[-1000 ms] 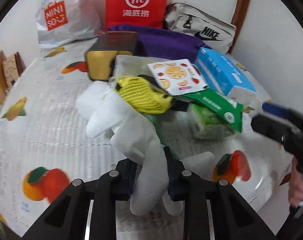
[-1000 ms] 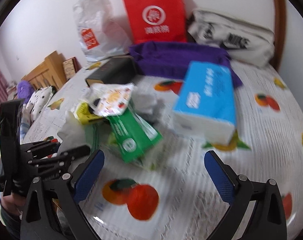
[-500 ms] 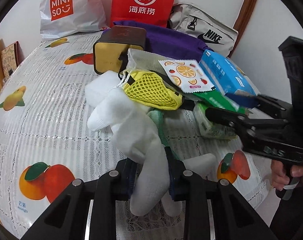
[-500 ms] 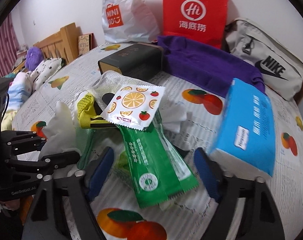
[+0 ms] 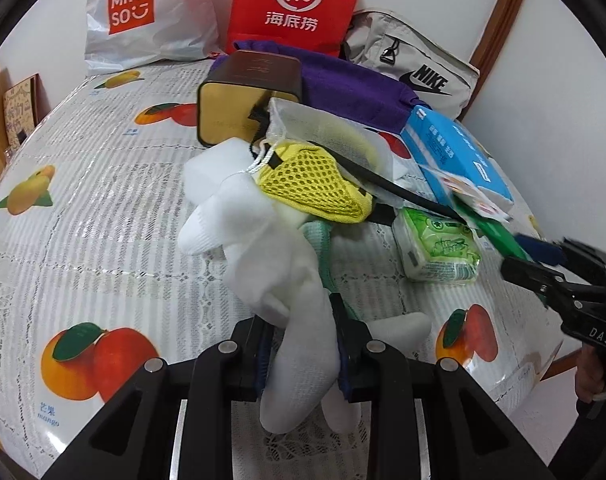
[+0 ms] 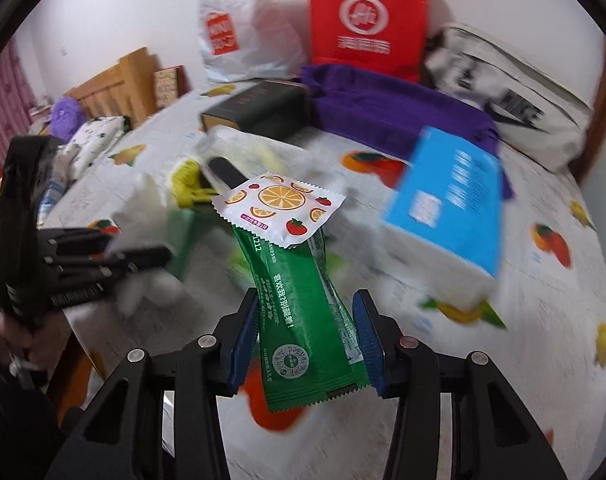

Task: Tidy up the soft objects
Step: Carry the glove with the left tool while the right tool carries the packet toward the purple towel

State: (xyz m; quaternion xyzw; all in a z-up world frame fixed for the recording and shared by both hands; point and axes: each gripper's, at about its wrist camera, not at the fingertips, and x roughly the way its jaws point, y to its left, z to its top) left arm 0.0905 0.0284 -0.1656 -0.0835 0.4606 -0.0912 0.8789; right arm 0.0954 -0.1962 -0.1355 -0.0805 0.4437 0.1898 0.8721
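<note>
My left gripper (image 5: 301, 320) is shut on a white sock (image 5: 279, 264), which droops from the jaws onto the fruit-print tablecloth (image 5: 103, 208). The sock's far end touches a yellow mesh bag (image 5: 315, 184) in the pile. My right gripper (image 6: 307, 320) has long green packets (image 6: 303, 312) between its blue pads. Its jaws are closing, and the pads touch both edges of the packets. A white sachet with orange slices (image 6: 279, 204) rests on the packets' far end. In the left wrist view the right gripper (image 5: 543, 264) holds the green packets (image 5: 499, 236) off the table at the right.
A green tissue pack (image 5: 439, 248) lies under the raised packets, with a blue tissue box (image 6: 451, 200) beside it. Behind the pile are a dark gold-ended box (image 5: 239, 108), a purple cloth (image 5: 351, 84), a Miniso bag (image 5: 143, 16), a red bag (image 5: 299, 4) and a Nike bag (image 5: 415, 68).
My right gripper came in over the green packets and narrowed its jaws around them; packets and sachet now sit raised off the pile. The left gripper kept its hold on the sock.
</note>
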